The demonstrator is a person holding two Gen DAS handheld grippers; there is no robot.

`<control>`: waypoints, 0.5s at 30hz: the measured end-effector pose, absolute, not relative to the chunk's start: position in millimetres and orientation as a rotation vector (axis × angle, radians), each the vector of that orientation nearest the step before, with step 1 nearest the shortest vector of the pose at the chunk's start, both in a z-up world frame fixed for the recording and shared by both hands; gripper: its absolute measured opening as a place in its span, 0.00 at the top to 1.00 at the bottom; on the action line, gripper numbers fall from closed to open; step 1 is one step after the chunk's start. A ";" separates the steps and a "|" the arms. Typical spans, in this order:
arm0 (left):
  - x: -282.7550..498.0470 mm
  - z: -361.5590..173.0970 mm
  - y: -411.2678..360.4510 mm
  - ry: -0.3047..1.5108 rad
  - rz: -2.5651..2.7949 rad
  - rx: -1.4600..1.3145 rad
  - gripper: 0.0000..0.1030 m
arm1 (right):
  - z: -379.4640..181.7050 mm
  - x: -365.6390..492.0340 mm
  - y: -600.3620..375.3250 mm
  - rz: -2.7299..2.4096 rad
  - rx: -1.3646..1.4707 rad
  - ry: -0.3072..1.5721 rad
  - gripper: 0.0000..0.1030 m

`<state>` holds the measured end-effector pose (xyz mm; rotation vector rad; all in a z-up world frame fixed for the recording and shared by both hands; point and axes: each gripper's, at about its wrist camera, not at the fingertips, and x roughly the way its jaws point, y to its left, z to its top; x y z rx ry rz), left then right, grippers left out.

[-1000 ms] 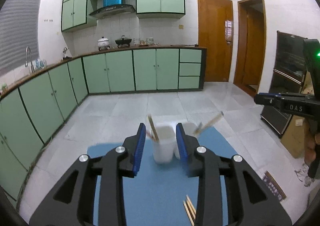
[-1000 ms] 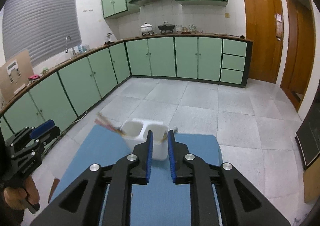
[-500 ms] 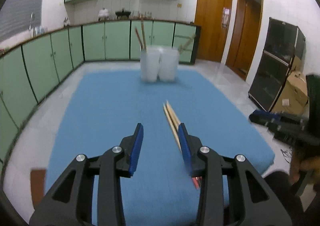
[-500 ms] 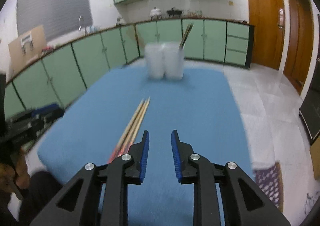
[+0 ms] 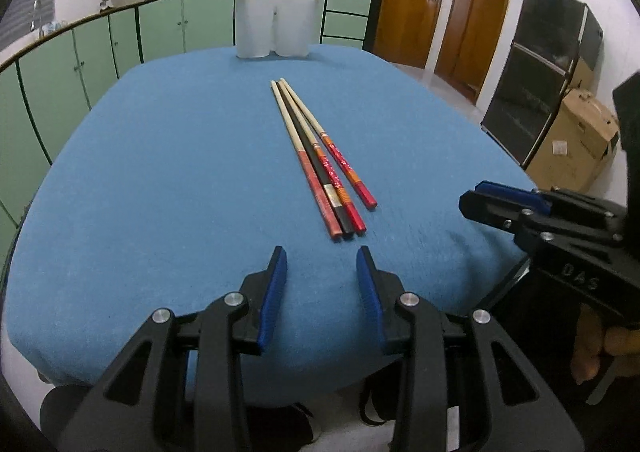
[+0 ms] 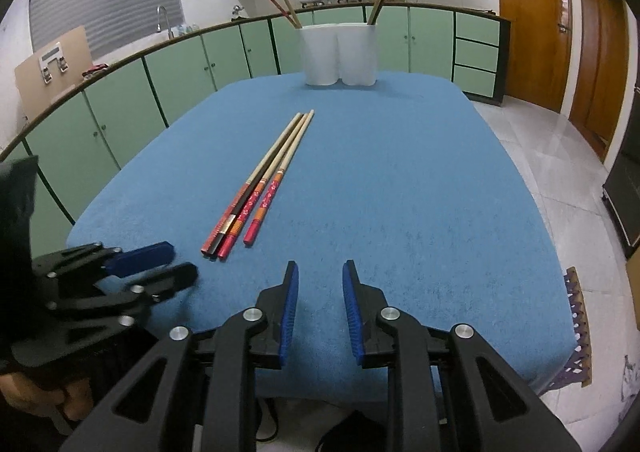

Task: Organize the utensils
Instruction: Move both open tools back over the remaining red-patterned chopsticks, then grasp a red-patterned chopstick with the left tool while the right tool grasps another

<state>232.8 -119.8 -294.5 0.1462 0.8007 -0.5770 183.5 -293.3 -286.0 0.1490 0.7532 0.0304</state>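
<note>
**Operator:** State the condition of both tools and the location of the work items.

**Technician:** The left gripper (image 5: 320, 260) has its jaws apart and holds nothing; it hovers over the near edge of the blue tablecloth (image 5: 160, 172). The right gripper (image 6: 318, 272) is likewise parted and empty, near the same edge. The loose chopsticks (image 5: 320, 156) lie bundled side by side on the cloth, red handle ends toward the grippers and pale tips toward the white utensil holder (image 5: 274, 26). The holder stands at the far end of the table, well apart from the bundle, with a few sticks already upright in it.

**Operator:** What failures are likely from here?

**Technician:** Three, in my judgement.
1. Multiple pickup. The sticks touch one another, so a jaw closing across the bundle may take two or more, or pinch one and flick its neighbour aside.
2. Missed grasp. The sticks are thin and lie flat on soft cloth; the pads may close above them or snag the fabric.
3. Tip swing. Gripping at the red end leaves a long free length, which may pivot and strike the holder rim, or tip the holder, at insertion.
</note>
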 end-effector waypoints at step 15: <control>247.6 -296.5 -121.7 0.779 -0.538 0.115 0.65 | -294.9 197.8 -266.8 0.099 0.082 0.756 0.78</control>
